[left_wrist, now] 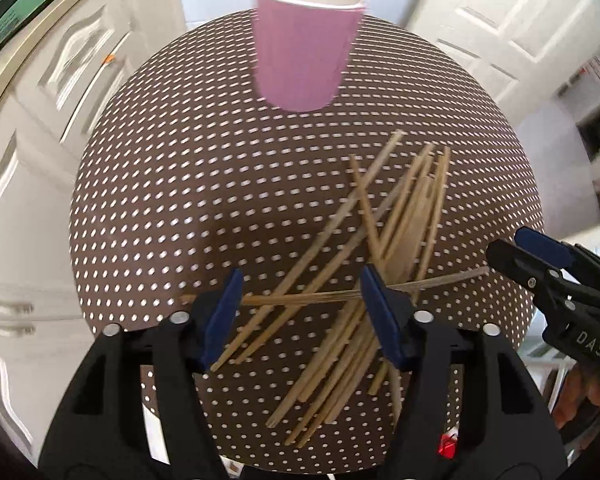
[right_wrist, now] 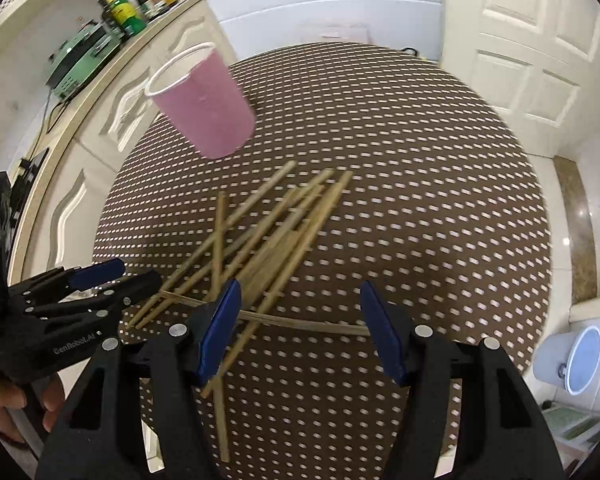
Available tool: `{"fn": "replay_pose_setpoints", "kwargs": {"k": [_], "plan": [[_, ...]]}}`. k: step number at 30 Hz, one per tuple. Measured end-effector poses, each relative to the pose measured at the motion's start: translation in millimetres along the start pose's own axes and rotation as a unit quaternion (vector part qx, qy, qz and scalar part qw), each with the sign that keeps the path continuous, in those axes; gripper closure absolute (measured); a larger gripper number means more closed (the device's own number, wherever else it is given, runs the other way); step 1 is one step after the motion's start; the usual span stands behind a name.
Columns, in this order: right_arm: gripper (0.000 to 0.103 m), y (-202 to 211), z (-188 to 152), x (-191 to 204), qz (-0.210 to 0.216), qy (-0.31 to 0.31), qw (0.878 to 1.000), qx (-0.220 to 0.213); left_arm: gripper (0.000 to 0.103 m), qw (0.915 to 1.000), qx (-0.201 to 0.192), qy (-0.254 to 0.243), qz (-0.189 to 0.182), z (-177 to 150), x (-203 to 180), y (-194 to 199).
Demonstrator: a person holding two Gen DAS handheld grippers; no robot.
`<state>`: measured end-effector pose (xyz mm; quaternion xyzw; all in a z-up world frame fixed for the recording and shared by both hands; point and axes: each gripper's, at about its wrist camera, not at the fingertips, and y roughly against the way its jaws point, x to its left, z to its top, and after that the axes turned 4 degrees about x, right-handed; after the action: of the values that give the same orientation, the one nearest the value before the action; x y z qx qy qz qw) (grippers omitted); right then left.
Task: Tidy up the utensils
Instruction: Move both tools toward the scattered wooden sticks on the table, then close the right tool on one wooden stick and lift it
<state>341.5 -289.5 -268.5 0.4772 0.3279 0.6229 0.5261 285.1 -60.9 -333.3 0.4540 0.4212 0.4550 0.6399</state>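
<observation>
A pile of several bamboo chopsticks (left_wrist: 384, 240) (right_wrist: 268, 240) lies crisscrossed on a round table with a brown, white-dotted cloth (left_wrist: 172, 200) (right_wrist: 440, 200). Behind the pile stands an upright pink paper cup (left_wrist: 304, 40) (right_wrist: 204, 108); nothing shows inside it. My left gripper (left_wrist: 302, 312) points steeply down over the near end of the pile. Its jaws stand apart, with one chopstick lying crosswise on the cloth below the gap. My right gripper (right_wrist: 300, 328) hovers open over the same crosswise chopstick. Each gripper shows in the other's view: the right gripper (left_wrist: 508, 248), the left gripper (right_wrist: 138, 274).
White panelled cabinets (left_wrist: 40, 140) run along the left. Their counter carries bottles (right_wrist: 132, 4) and a green appliance (right_wrist: 80, 60). A white door (right_wrist: 520, 60) stands behind the table. A pale bin with a blue lid (right_wrist: 580, 360) sits on the floor at right. A person's hand (right_wrist: 4, 400) holds the left gripper.
</observation>
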Motion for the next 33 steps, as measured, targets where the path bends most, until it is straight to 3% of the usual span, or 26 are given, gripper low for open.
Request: {"fn": "replay_pose_setpoints", "kwargs": {"k": [8, 15, 17, 18, 22, 27, 33], "plan": [[0.057, -44.0, 22.8, 39.7, 0.028, 0.044, 0.998, 0.042, 0.032, 0.9976, -0.002, 0.066, 0.022, -3.8, 44.2, 1.6], [0.066, -72.9, 35.6, 68.2, 0.007, 0.091, 0.993, 0.072, 0.031, 0.9949, -0.004, 0.097, 0.027, -10.1, 61.0, 4.0], [0.074, -77.3, 37.5, 71.5, 0.0, 0.102, 0.992, 0.078, 0.031, 0.9946, -0.007, 0.1, 0.026, -9.0, 61.6, 5.5], [0.084, -80.7, 38.1, 71.2, -0.001, 0.102, 0.991, 0.085, 0.031, 0.9945, -0.008, 0.101, 0.027, -7.8, 61.2, 5.9], [0.095, -82.2, 37.4, 71.4, -0.011, 0.118, 0.989, 0.086, 0.031, 0.9949, -0.012, 0.095, 0.029, -6.3, 59.0, 7.9], [0.098, -78.9, 38.9, 63.6, 0.008, 0.105, 0.991, 0.086, 0.03, 0.9954, -0.008, 0.093, 0.022, -4.0, 56.6, 5.4], [0.098, -51.0, 43.0, 53.7, 0.019, 0.104, 0.993, 0.05, 0.027, 0.9966, -0.012, 0.081, 0.011, -3.7, 44.8, 9.3]]}}
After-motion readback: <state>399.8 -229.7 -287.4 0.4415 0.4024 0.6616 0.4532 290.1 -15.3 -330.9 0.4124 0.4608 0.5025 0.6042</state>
